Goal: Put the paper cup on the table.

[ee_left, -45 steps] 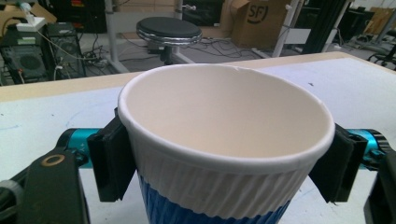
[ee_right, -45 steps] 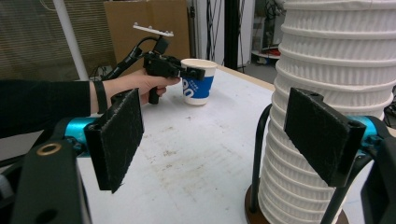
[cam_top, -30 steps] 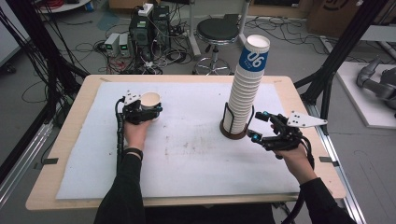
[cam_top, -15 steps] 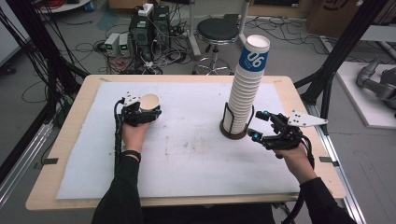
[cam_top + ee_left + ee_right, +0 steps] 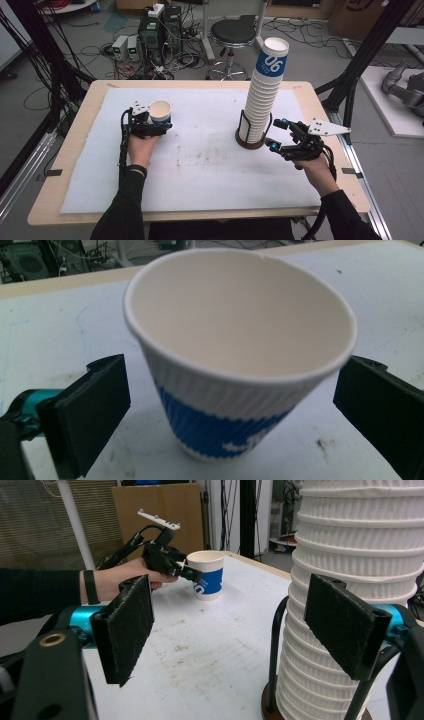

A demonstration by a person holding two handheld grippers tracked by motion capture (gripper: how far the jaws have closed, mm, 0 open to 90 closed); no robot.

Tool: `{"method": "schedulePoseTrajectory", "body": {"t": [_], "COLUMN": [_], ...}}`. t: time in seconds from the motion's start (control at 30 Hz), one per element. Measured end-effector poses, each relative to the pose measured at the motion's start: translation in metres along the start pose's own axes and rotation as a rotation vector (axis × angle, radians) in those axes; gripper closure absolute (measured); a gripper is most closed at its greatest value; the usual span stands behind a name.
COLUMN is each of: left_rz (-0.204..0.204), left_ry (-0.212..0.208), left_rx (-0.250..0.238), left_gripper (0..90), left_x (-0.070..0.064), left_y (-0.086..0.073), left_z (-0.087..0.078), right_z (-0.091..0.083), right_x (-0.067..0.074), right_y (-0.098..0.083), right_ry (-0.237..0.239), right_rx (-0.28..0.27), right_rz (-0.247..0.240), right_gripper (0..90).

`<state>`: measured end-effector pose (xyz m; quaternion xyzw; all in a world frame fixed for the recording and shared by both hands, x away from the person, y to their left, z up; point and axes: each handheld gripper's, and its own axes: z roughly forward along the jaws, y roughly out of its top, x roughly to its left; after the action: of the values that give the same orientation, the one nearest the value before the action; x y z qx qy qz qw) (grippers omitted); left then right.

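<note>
A single white paper cup [image 5: 161,112] with a blue band stands upright on the white mat at the left. My left gripper [image 5: 157,123] is open around it; in the left gripper view the cup [image 5: 235,365] sits between the black pads [image 5: 90,410] with a gap on each side. A tall stack of the same cups [image 5: 265,95] rises from a dark wire holder [image 5: 248,142] right of centre. My right gripper [image 5: 274,134] is open beside the holder's base. In the right gripper view the stack [image 5: 355,580] stands just beyond the right pad [image 5: 345,625], and the single cup [image 5: 207,575] is farther off.
The white mat [image 5: 200,170] covers most of the wooden table [image 5: 75,150]. Black frame posts stand at both sides of the table. A stool [image 5: 232,35], cables and electronics boxes are on the floor beyond the far edge.
</note>
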<state>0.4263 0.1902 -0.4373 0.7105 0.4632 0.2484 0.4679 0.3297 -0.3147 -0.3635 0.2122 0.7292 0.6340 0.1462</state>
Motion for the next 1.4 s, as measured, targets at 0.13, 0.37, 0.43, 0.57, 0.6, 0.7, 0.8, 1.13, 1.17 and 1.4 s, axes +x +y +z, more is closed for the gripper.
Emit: {"method": "schedulePoseTrajectory", "body": {"t": [0.13,0.37,0.43,0.57,0.6,0.7,0.8,1.13,1.17,1.4], "left_rz": [0.009,0.068,0.074,0.069,0.074,0.09,0.112,0.194,0.19,0.221], "left_ry": [-0.01,-0.024,-0.031,-0.104,-0.111,-0.138,-0.181,-0.216,-0.221,-0.242], "left_rx": [-0.005,-0.057,-0.081,-0.127,-0.129,-0.136,-0.203,-0.241,-0.234,-0.198], "left_gripper": [1.7,1.7,1.8,1.8,1.8,1.8,1.9,1.9,1.9,1.9], "left_x": [0.001,-0.013,-0.018,-0.028,-0.031,-0.038,-0.047,-0.07,-0.072,-0.087], "left_y": [-0.005,-0.001,0.0,0.0,0.002,0.01,0.016,0.013,0.013,0.012], "left_z": [-0.017,-0.053,-0.062,-0.079,-0.083,-0.096,-0.106,-0.103,-0.102,-0.095], "right_z": [0.0,0.0,0.0,0.0,0.001,0.0,0.0,0.002,0.002,0.003], "right_x": [0.0,0.0,0.0,0.0,-0.001,0.0,-0.001,0.0,0.002,0.003], "right_y": [0.0,-0.001,-0.002,-0.006,-0.006,-0.009,-0.011,-0.014,-0.014,-0.013], "right_ry": [0.0,-0.001,0.005,-0.011,-0.019,-0.045,-0.048,-0.033,-0.034,-0.038], "right_rx": [-0.002,0.01,0.014,0.031,0.035,0.067,0.083,0.102,0.104,0.123], "right_rz": [-0.001,0.005,0.008,0.01,0.002,-0.019,-0.018,-0.014,-0.021,-0.021], "right_gripper": [20.6,20.6,20.6,20.5,20.5,19.3,18.3,18.4,18.4,18.4]}}
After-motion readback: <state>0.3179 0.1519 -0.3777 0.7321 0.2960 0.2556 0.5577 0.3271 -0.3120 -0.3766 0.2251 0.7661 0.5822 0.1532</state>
